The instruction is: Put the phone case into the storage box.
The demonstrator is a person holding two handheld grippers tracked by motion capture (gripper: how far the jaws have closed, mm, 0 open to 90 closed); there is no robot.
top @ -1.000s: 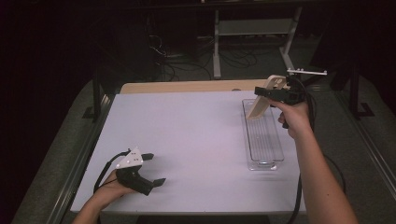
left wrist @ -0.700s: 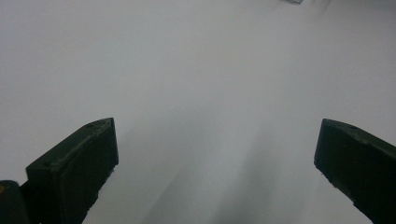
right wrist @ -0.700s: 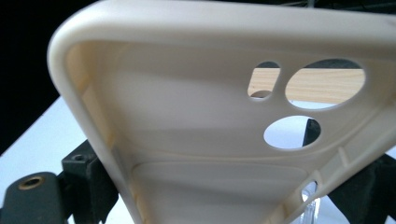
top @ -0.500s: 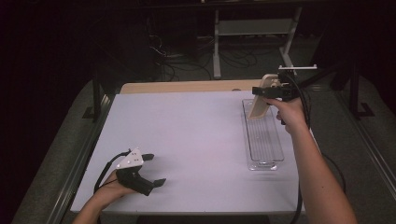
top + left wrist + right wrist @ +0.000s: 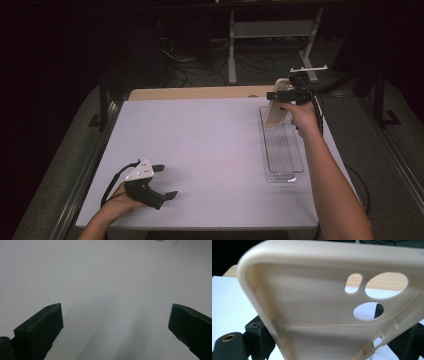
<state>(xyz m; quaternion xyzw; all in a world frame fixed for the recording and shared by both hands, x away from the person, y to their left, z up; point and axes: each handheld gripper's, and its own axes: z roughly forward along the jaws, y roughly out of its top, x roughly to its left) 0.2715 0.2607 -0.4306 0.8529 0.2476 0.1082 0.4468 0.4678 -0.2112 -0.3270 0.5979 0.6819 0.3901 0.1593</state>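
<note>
Right gripper (image 5: 278,96): upper right of the high view, raised above the far end of the clear plastic tray (image 5: 282,150). Jaws clamped on a cream phone case (image 5: 276,111), which hangs down from the jaws toward the tray's far end; can't tell if its lower edge touches the tray. In the right gripper view the phone case (image 5: 317,307) takes up most of the frame, inner side facing the camera, camera cutouts at upper right, black jaws at both lower corners pressing its long edges. Through the cutouts: white table surface and the wooden strip (image 5: 387,281) at the table's far edge.

Left gripper (image 5: 165,181): lower left of the high view, resting on the white table (image 5: 200,145) near the front edge, held in the person's left hand (image 5: 122,197), grey three-cornered plate on top. Jaws spread wide, nothing between them. Left gripper view agrees: the two black jaws sit at the lower left and lower right, bare white tabletop between.

Tray lies lengthwise at right of the table, running front to back, beside the person's right forearm (image 5: 330,185). Well apart from the left gripper.
</note>
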